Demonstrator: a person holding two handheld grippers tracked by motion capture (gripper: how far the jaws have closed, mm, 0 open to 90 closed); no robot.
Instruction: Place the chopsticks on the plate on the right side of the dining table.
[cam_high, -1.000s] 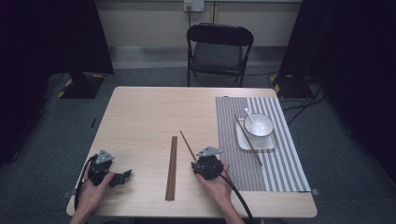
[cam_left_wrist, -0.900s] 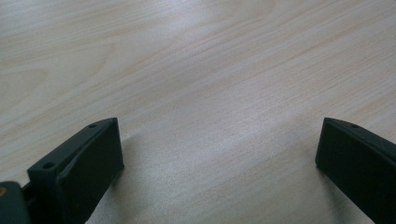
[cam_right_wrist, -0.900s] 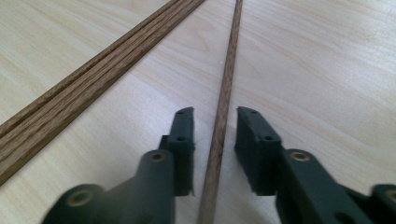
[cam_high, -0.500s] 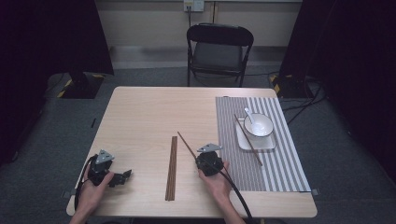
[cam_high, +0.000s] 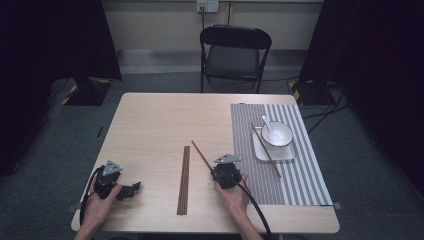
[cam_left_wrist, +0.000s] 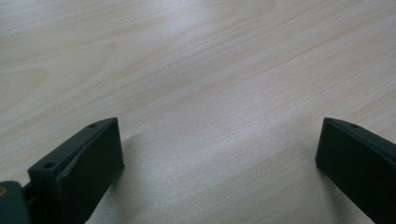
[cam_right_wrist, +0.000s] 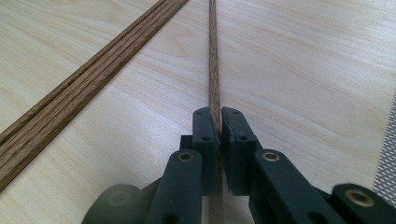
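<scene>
Chopstick (cam_right_wrist: 214, 60), dark wood, is clamped between the closed jaws of the right hand-held gripper (cam_right_wrist: 218, 122); in the right gripper view it runs straight ahead from the jaws over the desk (cam_high: 150, 130). From the high view the same chopstick (cam_high: 201, 155) slants up and to the left from the right hand-held gripper (cam_high: 216, 170), its far tip ending just right of the chopstick holder (cam_high: 184, 179). That holder, a long grooved strip of lighter wood, lies flat near the middle of the desk, running roughly front to back; whether the chopstick touches the desk cannot be told. Left hand-held gripper (cam_high: 134, 188) rests near the front left corner of the desk, held in the person's left hand (cam_high: 97, 207); its jaws stand wide apart with nothing between them, bare wood beneath in the left gripper view. On the right of the desk a striped placemat (cam_high: 305, 175) carries a white square tray (cam_high: 260, 152), on which a white bowl (cam_high: 277, 135) sits with a white spoon (cam_high: 266, 124) in it. A second chopstick (cam_high: 266, 150) lies diagonally across the tray's left edge and the placemat, well apart from the gripped one.
</scene>
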